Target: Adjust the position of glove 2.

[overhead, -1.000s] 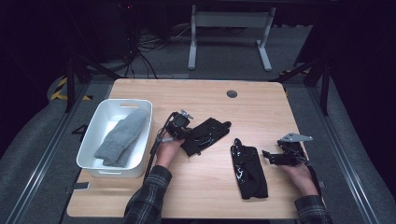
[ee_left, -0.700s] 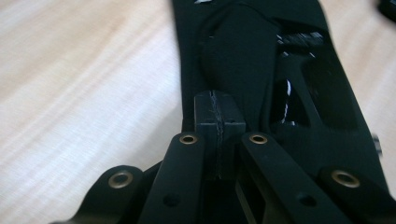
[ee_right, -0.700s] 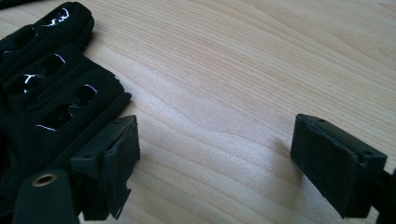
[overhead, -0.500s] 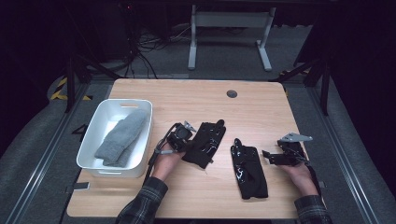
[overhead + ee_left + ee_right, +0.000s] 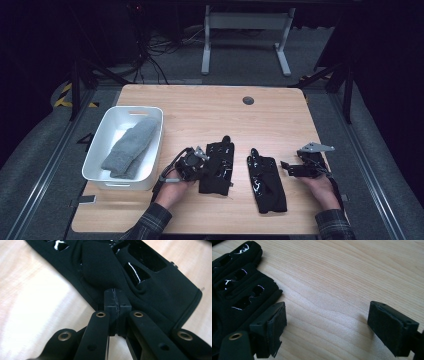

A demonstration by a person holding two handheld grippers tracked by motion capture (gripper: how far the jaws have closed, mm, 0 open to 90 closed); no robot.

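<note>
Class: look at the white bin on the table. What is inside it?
The white bin holds a grey folded cloth, perhaps a sock, lying lengthwise. Whatever lies beneath it, and the floor under it, is covered.

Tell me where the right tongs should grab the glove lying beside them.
Probably the near fingertip edge of the right-hand black glove, coming from its right side. It lies flat on the table, and the open right tongs already sit level beside that edge.
</note>
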